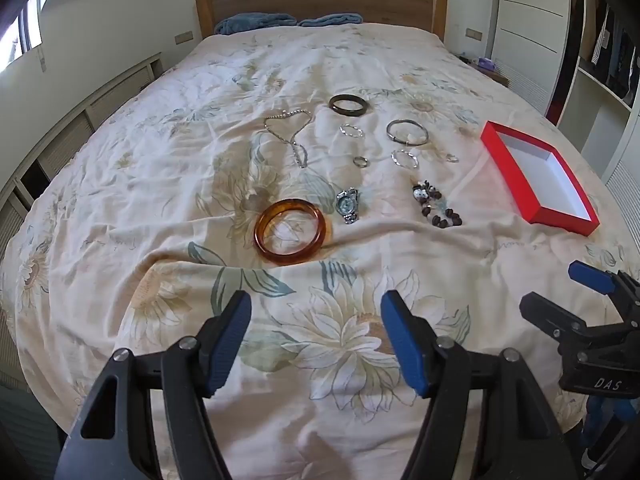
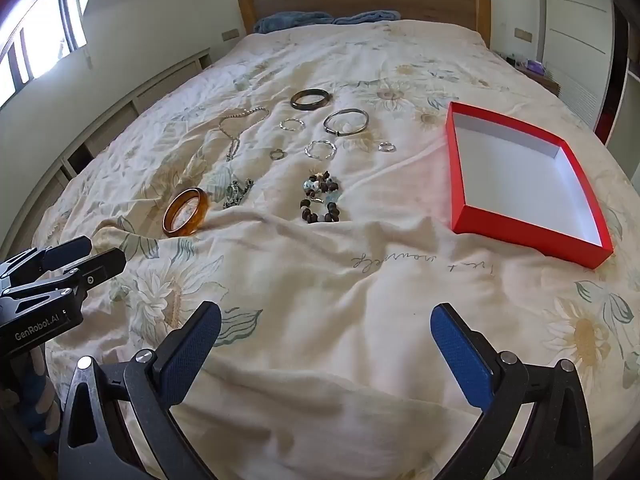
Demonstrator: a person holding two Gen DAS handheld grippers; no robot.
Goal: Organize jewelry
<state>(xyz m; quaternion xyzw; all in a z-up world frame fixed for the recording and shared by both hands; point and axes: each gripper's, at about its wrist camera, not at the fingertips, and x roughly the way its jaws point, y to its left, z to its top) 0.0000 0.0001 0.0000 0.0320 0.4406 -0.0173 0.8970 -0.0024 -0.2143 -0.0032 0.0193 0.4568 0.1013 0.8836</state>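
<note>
Hovering low over the near edge of the floral bedspread [image 1: 168, 168], both tools stood ready with nothing between their pads. The left gripper [image 1: 316, 344] had its blue fingers spread wide apart and empty, pointing down toward the quilt, and the right gripper [image 2: 326, 346] was just as wide and just as empty.

Nothing had yet been gathered: the red tray [image 2: 460, 184], white inside, lay bare on the right side of the bed. Farthest left among the pieces lay the silver chain necklace [image 1: 294, 132], with the amber bangle [image 1: 293, 231] nearest the left tool and the small wristwatch [image 1: 349, 205] just beside it. Further right came a dark bangle [image 1: 349, 105] at the back, several thin silver rings [image 1: 405, 158], a larger silver bangle [image 1: 407, 132] and the beaded bracelet [image 2: 320, 202], with the tray well apart beyond them.

A sensible first pick would likely have been the amber bangle for the left tool or the beads for the right, which sat closer to the tray. The bangle's hard, slick rim would probably have called for pads closing across one wall of the ring, not across the full hoop. The soft, wrinkled cloth might have been pinched along with thin rings, so a shallow approach seemed wiser.
</note>
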